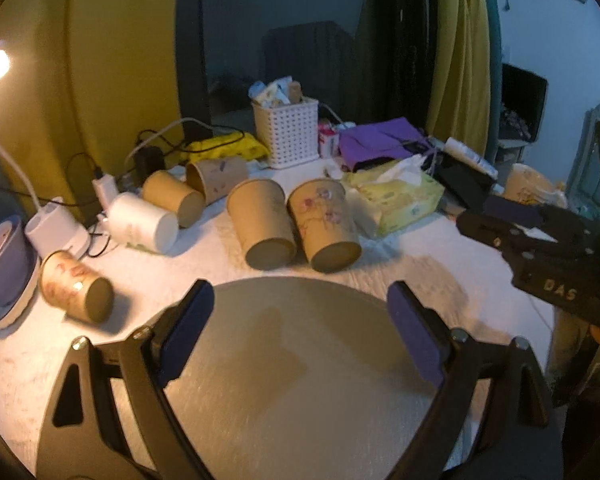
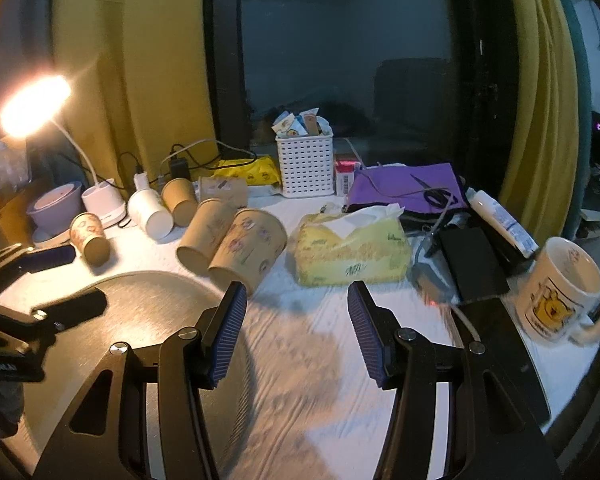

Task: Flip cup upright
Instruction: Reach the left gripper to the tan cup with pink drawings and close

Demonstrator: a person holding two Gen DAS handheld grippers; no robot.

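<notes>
Several paper cups lie on their sides on the white table. A plain brown cup (image 1: pixel 260 222) and a flower-printed cup (image 1: pixel 327 224) lie side by side beyond a round grey tray (image 1: pixel 284 360); they also show in the right wrist view as the plain cup (image 2: pixel 204 236) and the printed cup (image 2: pixel 248 250). A small printed cup (image 1: pixel 76 286) lies at the left. My left gripper (image 1: pixel 302 300) is open and empty above the tray. My right gripper (image 2: pixel 296 300) is open and empty over bare table, right of the tray.
A white cup (image 1: pixel 146 222) and two more brown cups (image 1: pixel 174 198) lie further back. A yellow tissue pack (image 2: pixel 350 250), a white basket (image 2: pixel 306 164), a purple cloth (image 2: pixel 404 186), a mug (image 2: pixel 560 290), a lit lamp (image 2: pixel 34 106) and cables crowd the table's back and right.
</notes>
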